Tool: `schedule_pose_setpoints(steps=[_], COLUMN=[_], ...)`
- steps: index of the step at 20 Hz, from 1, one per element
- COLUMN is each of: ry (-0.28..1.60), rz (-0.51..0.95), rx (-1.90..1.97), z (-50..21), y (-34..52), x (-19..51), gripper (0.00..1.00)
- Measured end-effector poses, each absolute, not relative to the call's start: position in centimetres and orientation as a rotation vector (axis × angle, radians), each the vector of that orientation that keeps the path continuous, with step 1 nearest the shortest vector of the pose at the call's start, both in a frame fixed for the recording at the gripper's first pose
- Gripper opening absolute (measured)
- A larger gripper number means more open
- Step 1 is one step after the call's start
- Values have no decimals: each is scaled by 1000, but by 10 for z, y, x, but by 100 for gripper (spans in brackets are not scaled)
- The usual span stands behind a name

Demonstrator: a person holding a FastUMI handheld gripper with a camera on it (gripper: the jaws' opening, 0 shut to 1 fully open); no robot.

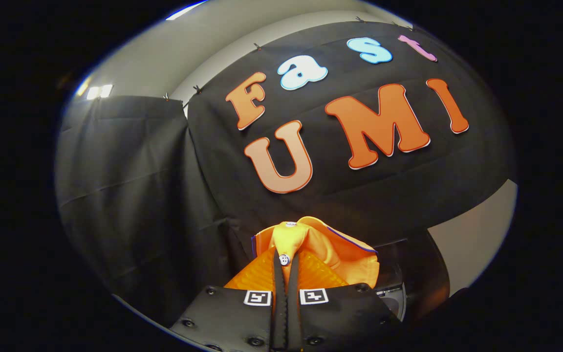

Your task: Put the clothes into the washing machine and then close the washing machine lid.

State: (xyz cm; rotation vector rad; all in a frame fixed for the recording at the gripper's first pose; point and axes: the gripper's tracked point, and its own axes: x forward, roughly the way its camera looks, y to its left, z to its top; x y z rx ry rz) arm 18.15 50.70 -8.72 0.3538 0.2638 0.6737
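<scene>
Orange buttoned shirt (320, 249) pinched between jaws

No readable words or numbers before me; two square coded markers (285, 297) on my gripper's body, patterns only, no brand shown

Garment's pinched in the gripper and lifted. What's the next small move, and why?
Probably carry it right and down toward the washing machine. The gripper is shut on the orange garment, which hangs against the booth's black cloth, not yet over the machine.
</scene>
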Motion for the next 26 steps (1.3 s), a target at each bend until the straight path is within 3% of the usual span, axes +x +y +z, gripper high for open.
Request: schedule_pose_setpoints(steps=[8,16,26], ry=[307,609,825], rz=[513,414,347], rx=[118,79,112], z=[-196,-356,-433], y=[545,544,536], x=[199,202,194], gripper=[8,8,8])
